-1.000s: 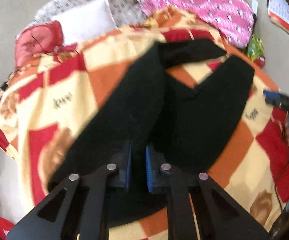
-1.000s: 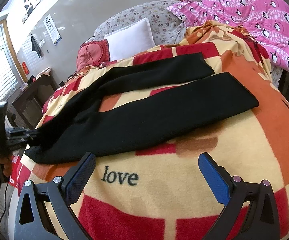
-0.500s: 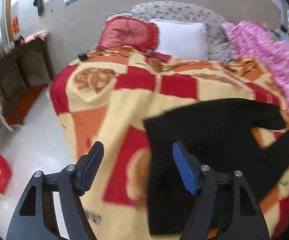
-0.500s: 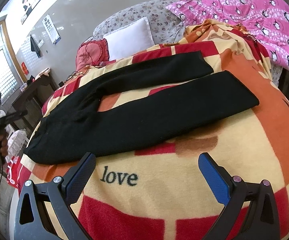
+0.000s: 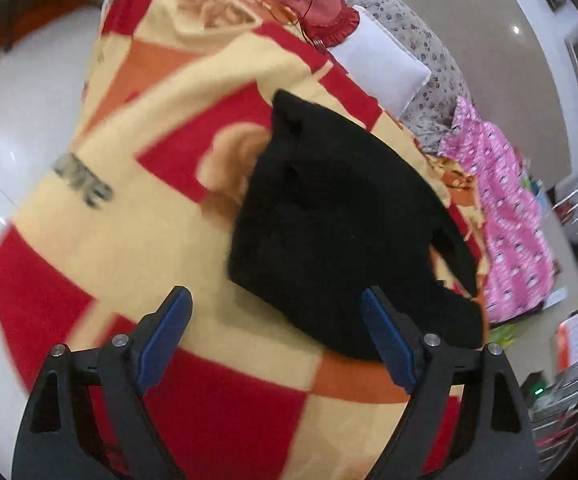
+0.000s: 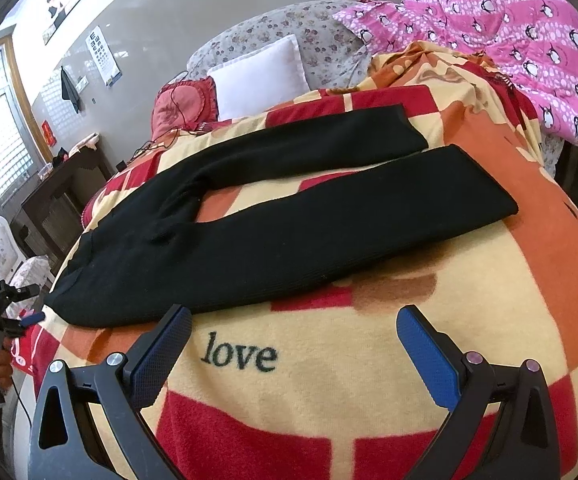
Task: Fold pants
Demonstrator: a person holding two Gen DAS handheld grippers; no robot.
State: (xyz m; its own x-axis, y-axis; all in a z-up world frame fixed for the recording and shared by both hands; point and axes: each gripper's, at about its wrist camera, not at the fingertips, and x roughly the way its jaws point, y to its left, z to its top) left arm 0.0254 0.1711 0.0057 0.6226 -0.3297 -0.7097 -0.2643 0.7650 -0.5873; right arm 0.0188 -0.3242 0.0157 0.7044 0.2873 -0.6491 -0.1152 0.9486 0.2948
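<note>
Black pants (image 6: 273, 224) lie flat on a red, orange and cream blanket (image 6: 329, 360), waist at the left, both legs spread toward the right. In the left wrist view the pants (image 5: 341, 220) lie ahead, waist end nearest. My left gripper (image 5: 275, 332) is open and empty, just short of the waist; it also shows at the bed's left edge in the right wrist view (image 6: 21, 312). My right gripper (image 6: 293, 340) is open and empty, over the blanket in front of the near leg.
A white pillow (image 6: 261, 76), a red cushion (image 6: 181, 104) and a floral pillow (image 6: 289, 28) lie at the bed's head. A pink penguin quilt (image 6: 509, 40) is heaped at the far right. A dark cabinet (image 6: 57, 200) stands left of the bed.
My left gripper has let go of the waist, opened, and swung off past the bed's left edge. The pants now lie flat. The right gripper has not moved.
</note>
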